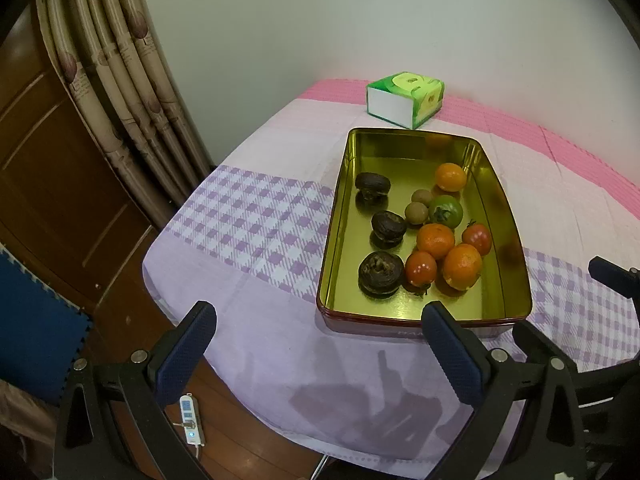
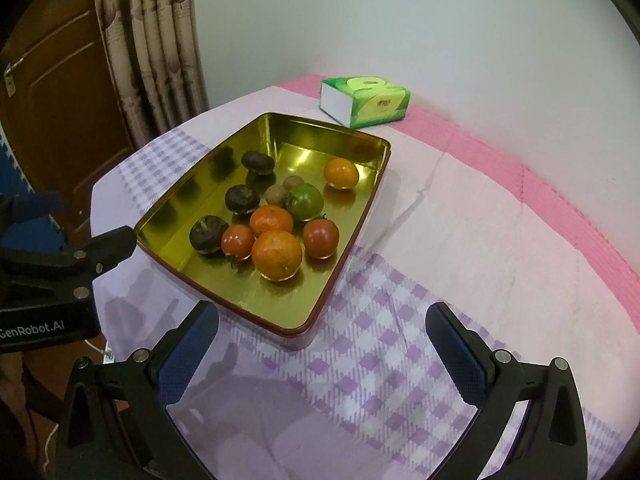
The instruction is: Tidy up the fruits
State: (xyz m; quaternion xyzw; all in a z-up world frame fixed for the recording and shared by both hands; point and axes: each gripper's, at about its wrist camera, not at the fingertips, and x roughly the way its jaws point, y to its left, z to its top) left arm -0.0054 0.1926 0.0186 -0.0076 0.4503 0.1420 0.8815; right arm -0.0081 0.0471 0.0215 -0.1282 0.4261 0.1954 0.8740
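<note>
The left gripper (image 1: 320, 356) hung with its jaws wide apart and nothing between them, above the near edge of the table (image 1: 256, 344). The gold tin (image 1: 404, 308) lay ahead of it and to its right, the tin's near wall just beyond the right finger's tip. The right gripper (image 2: 322, 354) was likewise spread and empty, over the checked cloth, with the tin ahead and to its left.

All the fruit sat inside the tin: three dark brown fruits (image 1: 380, 272) in a row along its left side, and on the right a cluster of three oranges (image 1: 462, 266), two red tomatoes (image 1: 420, 268), one green tomato (image 1: 445, 211) and two small brown round fruits (image 1: 416, 213). One orange (image 2: 341, 173) lay apart toward the far end.

The far part of the tin floor was bare. Open cloth lay left of the tin, up to the table's rounded edge, and to its right. A green tissue box (image 1: 406, 98) stood beyond the tin, near the wall.

The left view alone showed a white power strip (image 1: 191, 420) on the floor below the table edge. The right view alone showed the left gripper's body beside the tin's near corner.
</note>
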